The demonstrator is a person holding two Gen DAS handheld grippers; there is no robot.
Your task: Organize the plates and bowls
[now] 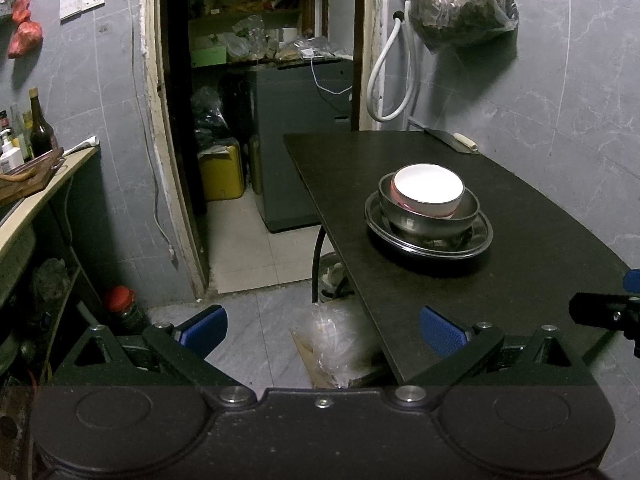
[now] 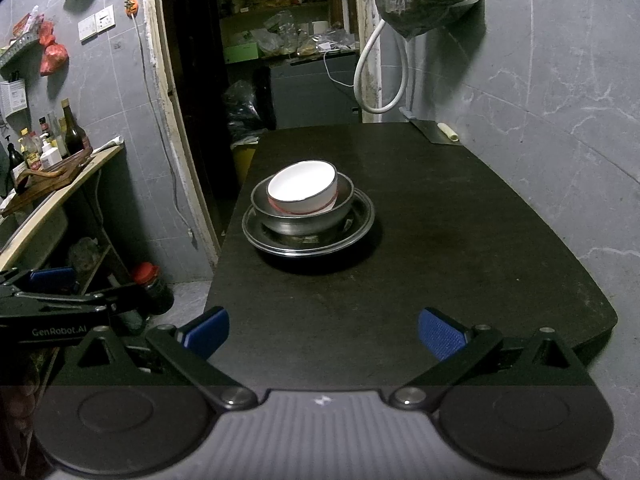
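Off to the left, a side counter (image 2: 60, 196) carried bottles and a wooden tray, well apart from the work. The left hand-held gripper (image 1: 322, 330) hung past the left edge of the dark bench (image 1: 460, 300), over the floor, its blue pads spread wide and holding nothing. Next along, on the bench itself, stood the stack: a white bowl (image 2: 302, 188) with a red band sat tilted inside a steel bowl (image 2: 304, 210), and that rested on a steel plate (image 2: 308, 228), which looked to lie on a darker plate beneath, though I could not be sure of that bottom piece. The stack stood nearer the bench's left edge than its right. The right hand-held gripper (image 2: 324, 334) hovered over the near end of the bench, jaws likewise wide and empty, pointed at the stack.

To my eye the stacking looked done or nearly so. The risk lay in that leaning white bowl: a nudge on its raised rim could rock it or set it clattering against the steel. A sideways push on the stack might slide it toward the left edge and off.

At the far right corner lay a cleaver (image 2: 436, 132), clear of everything.
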